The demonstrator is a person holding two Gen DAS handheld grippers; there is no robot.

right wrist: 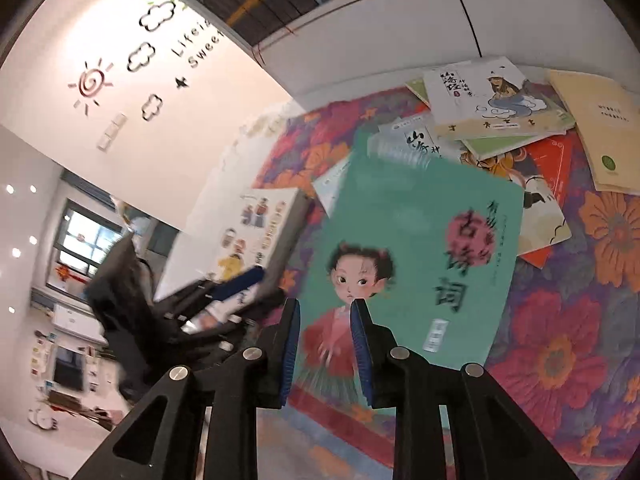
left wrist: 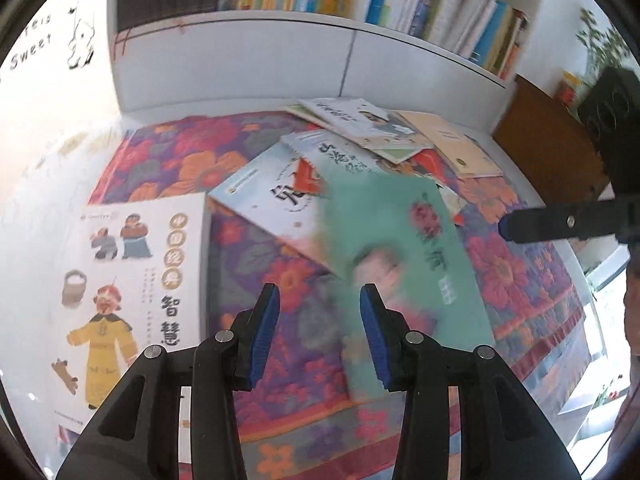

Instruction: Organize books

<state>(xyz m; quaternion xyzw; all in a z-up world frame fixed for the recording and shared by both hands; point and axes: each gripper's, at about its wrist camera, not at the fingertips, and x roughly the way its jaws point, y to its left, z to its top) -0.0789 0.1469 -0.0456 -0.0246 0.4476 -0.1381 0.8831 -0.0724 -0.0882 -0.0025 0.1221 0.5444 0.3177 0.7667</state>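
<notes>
Teal book (right wrist: 416,264) sat dead ahead of my right gripper (right wrist: 325,342), filling frame centre, long axis running toward the upper part of the frame, lower edge between the jaws. Jaws narrow, but I couldn't tell if they pinched it. Left gripper (left wrist: 319,332) was spread, empty, book off to its right. Right was nearer.

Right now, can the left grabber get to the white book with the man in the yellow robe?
Probably yes. The left gripper is open and holds nothing, and the white book lies face up just off to its side on the flowery cloth. Nothing lies on top of it or between them.
</notes>
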